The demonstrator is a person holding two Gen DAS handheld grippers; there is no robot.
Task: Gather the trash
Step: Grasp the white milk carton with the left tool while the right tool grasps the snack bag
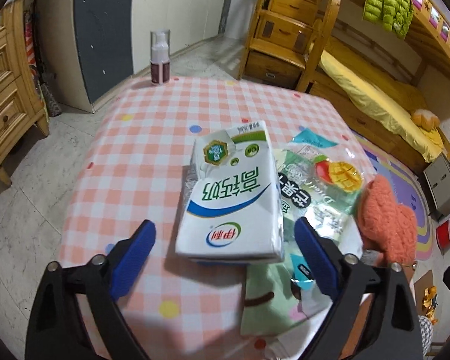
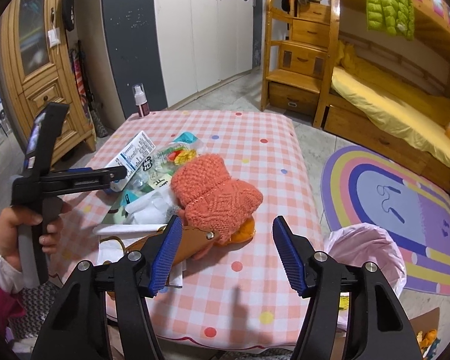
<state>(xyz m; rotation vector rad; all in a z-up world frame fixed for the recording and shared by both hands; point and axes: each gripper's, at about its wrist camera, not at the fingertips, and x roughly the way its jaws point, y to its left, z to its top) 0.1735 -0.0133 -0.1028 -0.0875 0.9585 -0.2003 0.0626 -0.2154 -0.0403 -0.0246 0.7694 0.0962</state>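
Observation:
A white milk carton (image 1: 231, 198) lies on the pink checked tablecloth (image 1: 153, 126), partly on a dried-mango snack wrapper (image 1: 324, 177). My left gripper (image 1: 225, 237) is open, its blue fingers on either side of the carton's near end, not touching it. In the right wrist view the carton (image 2: 133, 156) and wrapper (image 2: 177, 154) lie at the left, with the left gripper (image 2: 117, 175) over them. My right gripper (image 2: 225, 243) is open and empty above the table's near part, close to an orange knitted item (image 2: 216, 192). A pink-lined trash bin (image 2: 366, 252) stands right of the table.
A spray bottle (image 1: 160, 57) stands at the table's far edge. A green paper item (image 1: 270, 297), white tissue (image 2: 153, 207) and a brown leather piece (image 2: 183, 243) lie near the wrapper. A wooden bunk bed (image 2: 375, 96), cabinet (image 2: 42, 69) and rainbow rug (image 2: 405, 210) surround the table.

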